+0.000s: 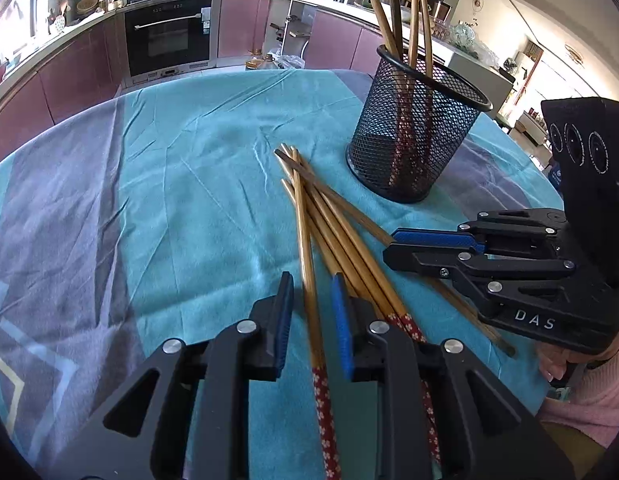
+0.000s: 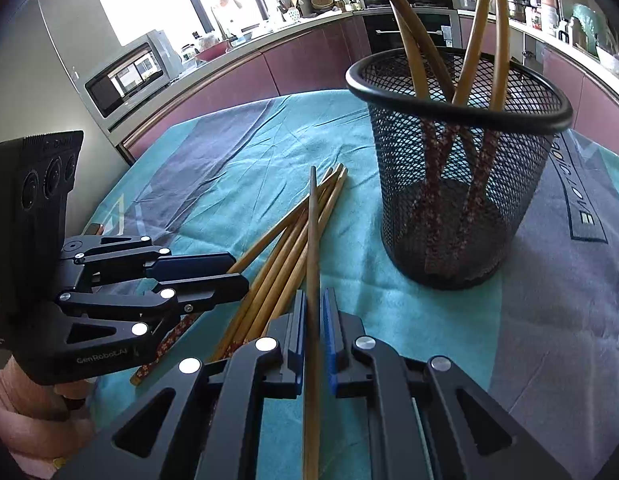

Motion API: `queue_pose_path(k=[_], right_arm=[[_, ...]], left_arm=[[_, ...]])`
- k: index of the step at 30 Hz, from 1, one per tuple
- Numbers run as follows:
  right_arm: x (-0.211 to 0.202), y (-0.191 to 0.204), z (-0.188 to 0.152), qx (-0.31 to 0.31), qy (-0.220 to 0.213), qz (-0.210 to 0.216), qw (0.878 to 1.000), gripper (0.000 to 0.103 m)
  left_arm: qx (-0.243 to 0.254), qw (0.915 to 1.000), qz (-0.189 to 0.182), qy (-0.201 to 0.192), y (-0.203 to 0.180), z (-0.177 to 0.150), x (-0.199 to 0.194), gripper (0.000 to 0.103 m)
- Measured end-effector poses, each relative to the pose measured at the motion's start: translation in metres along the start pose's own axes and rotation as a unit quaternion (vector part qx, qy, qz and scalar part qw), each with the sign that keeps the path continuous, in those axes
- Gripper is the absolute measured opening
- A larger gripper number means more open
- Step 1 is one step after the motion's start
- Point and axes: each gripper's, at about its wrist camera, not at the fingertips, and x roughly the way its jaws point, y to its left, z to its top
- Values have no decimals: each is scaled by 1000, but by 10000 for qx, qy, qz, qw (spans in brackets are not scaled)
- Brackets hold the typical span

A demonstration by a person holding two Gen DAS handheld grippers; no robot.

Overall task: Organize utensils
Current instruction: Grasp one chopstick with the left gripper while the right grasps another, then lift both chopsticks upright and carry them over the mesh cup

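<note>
Several wooden chopsticks with red flowered handles lie in a loose pile on the teal cloth, also seen in the right wrist view. A black mesh holder stands upright just beyond them, with several chopsticks leaning inside. My left gripper straddles one chopstick of the pile; a gap shows on both sides, so its pads do not press it. My right gripper is shut on a single darker chopstick that points toward the holder. From the left wrist view, that right gripper sits low at the pile's right side.
The table's teal and grey cloth is wrinkled. Beyond the far edge run pink kitchen cabinets and an oven. A person's pink sleeve shows at the near right. The left gripper sits close to the pile's left.
</note>
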Motion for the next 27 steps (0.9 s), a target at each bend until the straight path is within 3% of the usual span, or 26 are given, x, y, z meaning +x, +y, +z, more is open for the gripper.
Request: queue_pose_path(k=[6,12,27], right_arm=[[2,0,2,-17,-17,-17,10000,6],[-6,0,1,-4,-175,0,9998,6],[-65,1,1,-61,-904,66,9959,6]], left_arm=[[-48,10000,80,18,2,10,7,9],[-244,9997,50,-61,5,9,6,7],[-253,9963,-602,-563,-2,9,-50,7]])
